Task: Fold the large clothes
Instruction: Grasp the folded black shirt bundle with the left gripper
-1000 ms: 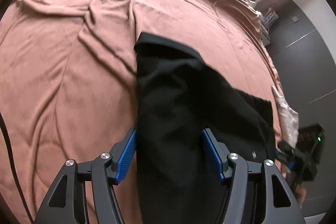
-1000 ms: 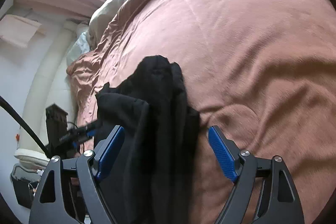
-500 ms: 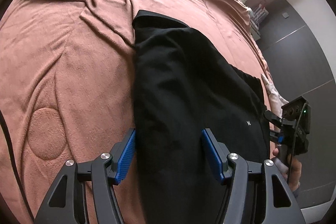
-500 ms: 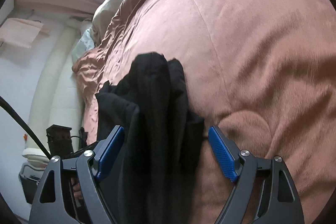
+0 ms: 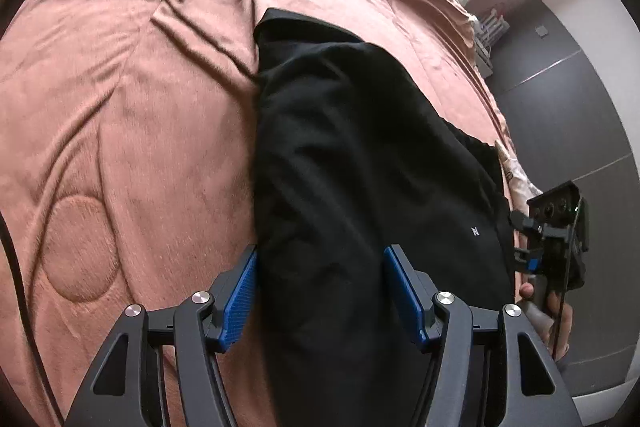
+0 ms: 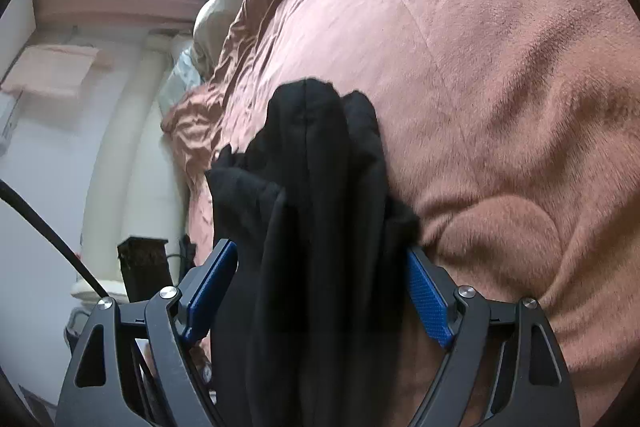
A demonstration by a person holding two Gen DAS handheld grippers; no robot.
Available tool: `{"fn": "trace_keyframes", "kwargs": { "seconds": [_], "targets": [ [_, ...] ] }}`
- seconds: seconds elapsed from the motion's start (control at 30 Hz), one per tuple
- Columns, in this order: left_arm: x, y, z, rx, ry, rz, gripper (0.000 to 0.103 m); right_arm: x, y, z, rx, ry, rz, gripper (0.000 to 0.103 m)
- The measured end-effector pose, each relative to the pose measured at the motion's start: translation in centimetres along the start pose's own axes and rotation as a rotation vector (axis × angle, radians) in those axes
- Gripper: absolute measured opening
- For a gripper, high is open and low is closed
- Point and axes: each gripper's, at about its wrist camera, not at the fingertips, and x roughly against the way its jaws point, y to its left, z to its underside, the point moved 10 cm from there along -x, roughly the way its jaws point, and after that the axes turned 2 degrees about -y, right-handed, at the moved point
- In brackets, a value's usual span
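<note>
My left gripper (image 5: 320,291) has its blue pads set wide, black garment (image 5: 360,155) running between them; whether they pinch it, I cannot tell. My right gripper (image 6: 320,303) is the same, spread around bunched folds. The garment stretches away over the brown bedspread (image 5: 120,147). If either grip is loose, the cloth may slide and bunch. Compared with a second ago, it lies flatter and more spread.

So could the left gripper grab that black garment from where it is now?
Probably yes. The black garment already lies between the left gripper's open blue pads, spread over the brown blanket, with nothing in the way. Closing the jaws should pinch it, though how much cloth it catches is hard to tell.
</note>
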Motion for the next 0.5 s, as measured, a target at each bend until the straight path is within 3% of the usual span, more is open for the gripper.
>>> {"fn": "trace_keyframes", "kwargs": {
  "seconds": [0.17,0.5],
  "targets": [
    [0.0,-0.1,0.4,-0.005,0.002,0.016,0.063,0.2,0.5,-0.3,0.076,-0.032,0.107,0.081],
    [-0.2,-0.5,0.2,-0.007,0.002,0.016,0.063,-1.6,1.1,-0.2,0.006,0.028,0.033,0.081]
  ]
}}
